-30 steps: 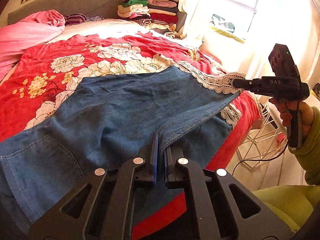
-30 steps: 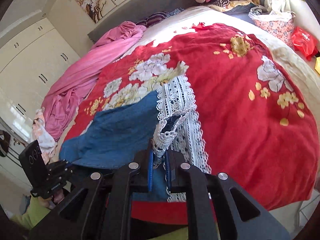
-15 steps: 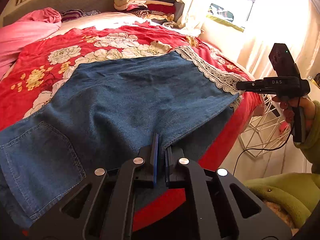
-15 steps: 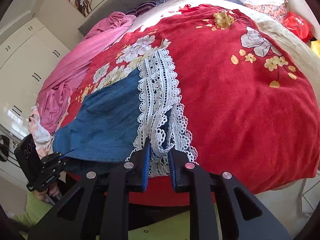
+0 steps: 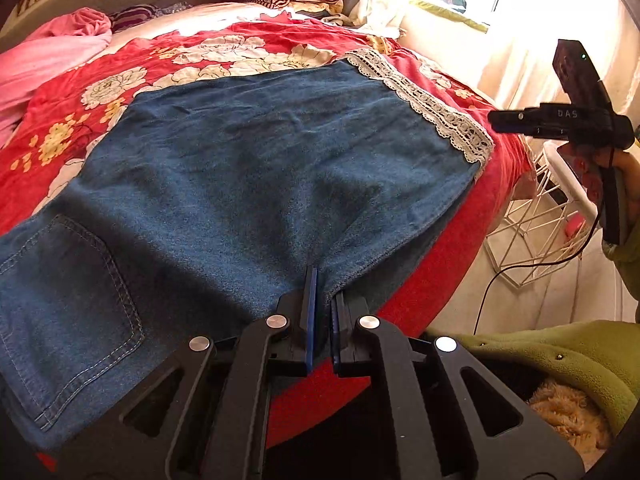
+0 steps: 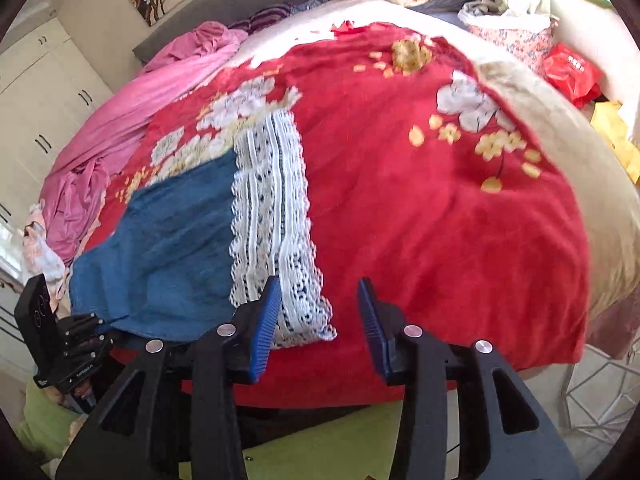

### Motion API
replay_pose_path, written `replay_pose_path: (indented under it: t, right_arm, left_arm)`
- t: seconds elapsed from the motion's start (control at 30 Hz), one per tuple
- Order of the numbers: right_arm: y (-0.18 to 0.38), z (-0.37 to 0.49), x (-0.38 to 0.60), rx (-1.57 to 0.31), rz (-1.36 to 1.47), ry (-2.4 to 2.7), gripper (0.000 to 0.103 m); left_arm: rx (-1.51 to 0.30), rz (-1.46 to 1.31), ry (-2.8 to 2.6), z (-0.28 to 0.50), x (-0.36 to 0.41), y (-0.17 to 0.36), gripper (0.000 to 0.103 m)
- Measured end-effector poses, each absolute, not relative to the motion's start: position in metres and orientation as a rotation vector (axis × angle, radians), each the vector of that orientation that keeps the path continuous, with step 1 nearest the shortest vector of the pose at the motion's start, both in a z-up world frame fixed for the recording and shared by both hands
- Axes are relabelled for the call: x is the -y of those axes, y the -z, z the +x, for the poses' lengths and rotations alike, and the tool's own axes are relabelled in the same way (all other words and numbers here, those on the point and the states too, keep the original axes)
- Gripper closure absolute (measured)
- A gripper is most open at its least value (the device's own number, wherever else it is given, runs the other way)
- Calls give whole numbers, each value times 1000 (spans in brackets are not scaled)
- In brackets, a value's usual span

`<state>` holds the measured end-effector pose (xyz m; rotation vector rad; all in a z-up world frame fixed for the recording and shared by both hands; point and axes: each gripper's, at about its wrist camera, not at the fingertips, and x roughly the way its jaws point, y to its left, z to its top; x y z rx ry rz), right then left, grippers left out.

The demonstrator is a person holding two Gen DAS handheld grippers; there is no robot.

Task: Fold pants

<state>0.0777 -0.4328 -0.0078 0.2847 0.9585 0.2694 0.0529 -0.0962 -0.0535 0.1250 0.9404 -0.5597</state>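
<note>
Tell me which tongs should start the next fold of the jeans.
Probably the left tongs: they are shut on the jeans near edge. The right tongs are opening, with the lace hem lying loose on the bed, so they would need to regrasp.

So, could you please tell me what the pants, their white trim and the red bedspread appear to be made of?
Pants: blue denim, matte, judging by the twill look and contrast-stitched patch pocket.
White trim: openwork lace, probably cotton; holes and scalloped edges show.
Red bedspread: soft, fuzzy plush or fleece with printed flowers, going by its napped surface.
</note>
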Motion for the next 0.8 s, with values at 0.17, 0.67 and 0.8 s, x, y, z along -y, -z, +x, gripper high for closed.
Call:
replay_pose_path:
  t: [0.17,0.67,0.8]
  right_arm:
    - [-17,74,381,-848,122,-414,55]
    - [54,78,306,-1046,-94,-554,38]
    - [41,77,312,-1011,-20,-552,37]
  left_arm:
    - [-947,131,564,52,98,55,101]
    - [-842,-65,512,34,49,7,50]
    - [-765,-158,282,20,-14,-23,39]
